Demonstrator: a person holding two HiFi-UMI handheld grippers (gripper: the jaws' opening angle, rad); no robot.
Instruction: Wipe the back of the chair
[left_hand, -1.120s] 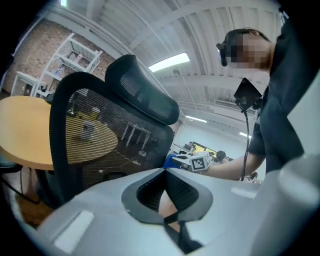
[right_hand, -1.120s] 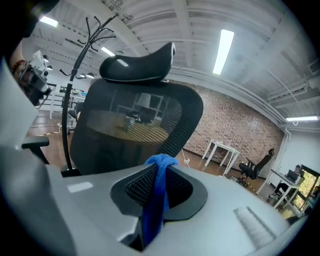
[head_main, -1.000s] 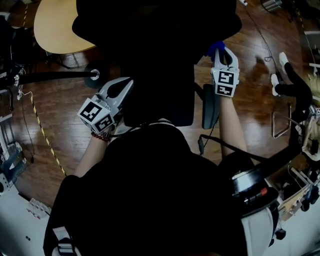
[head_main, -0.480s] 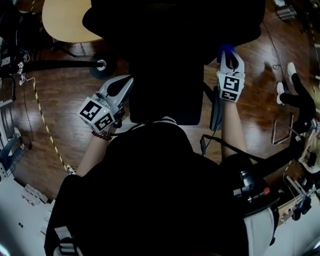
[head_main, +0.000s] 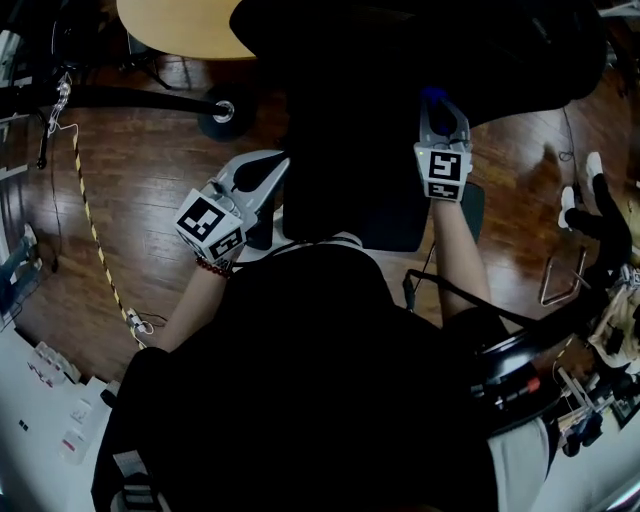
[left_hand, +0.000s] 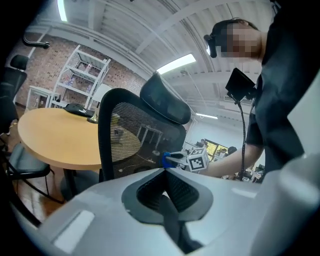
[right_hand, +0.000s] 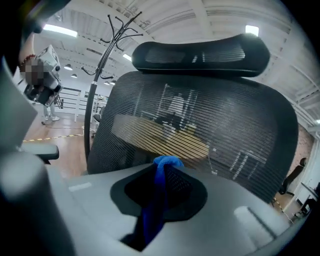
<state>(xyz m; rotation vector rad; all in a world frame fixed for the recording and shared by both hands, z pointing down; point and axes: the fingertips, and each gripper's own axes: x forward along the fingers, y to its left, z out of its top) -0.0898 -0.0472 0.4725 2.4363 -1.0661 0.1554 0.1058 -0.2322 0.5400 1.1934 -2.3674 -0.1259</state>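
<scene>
A wooden floor (head_main: 150, 200) lay under a round bench (left_hand: 55, 137) and a black mesh chair (right_hand: 200, 125) with a headrest (right_hand: 200, 55). The right hand-held gripper (head_main: 441, 108) was clamped on a blue cloth (right_hand: 159, 200), whose bunched end stuck out past the jaw tips, right in front of the lower part of the chair's back; whether it touched the mesh could not be told. The left hand-held gripper (head_main: 268, 168) was held beside the back's left edge, jaws together with nothing between them.
</scene>
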